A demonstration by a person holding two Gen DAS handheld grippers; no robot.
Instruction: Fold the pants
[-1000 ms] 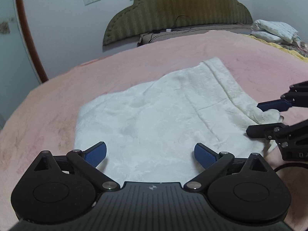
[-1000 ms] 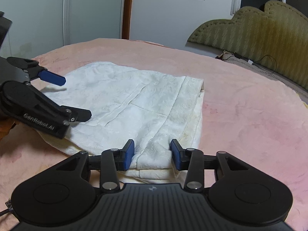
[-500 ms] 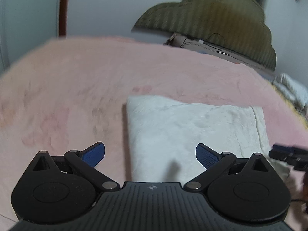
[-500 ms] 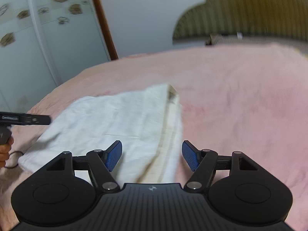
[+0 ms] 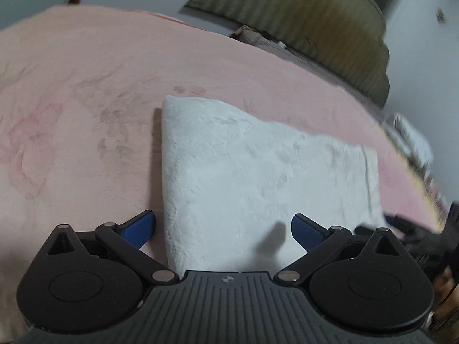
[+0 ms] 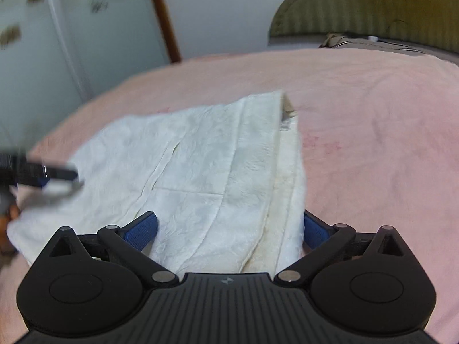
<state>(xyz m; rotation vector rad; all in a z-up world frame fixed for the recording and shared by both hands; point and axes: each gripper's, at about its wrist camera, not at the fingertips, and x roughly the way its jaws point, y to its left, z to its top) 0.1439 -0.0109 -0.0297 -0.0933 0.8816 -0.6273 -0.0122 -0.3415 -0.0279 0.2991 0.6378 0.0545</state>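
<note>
One pair of white pants (image 5: 258, 172), folded into a flat wedge on the pink blanket (image 5: 71, 114). From the left tongs (image 5: 223, 229) the long axis runs off to the right: a straight folded edge sits at that tool's left, and the cloth stretches toward the banded end near the right tongs (image 6: 229, 229). From the right tongs the banded, yellowish end (image 6: 287, 186) runs straight ahead, away from the tool, with the rest of the cloth spreading left.

Two tongs, one pair of pants, one green headboard (image 5: 315, 20) beyond the blanket.

Left tongs: jaws spread wide, nothing between the pads. The left pad (image 5: 137, 229) is over blanket just beside the folded edge; the right pad is over cloth.

Right tongs: jaws also spread wide, straddling the banded end; the cloth lies between the pads, and the view does not settle whether they touch it. The left tongs show blurred at its far left (image 6: 43, 172), over the cloth's other end.
</note>
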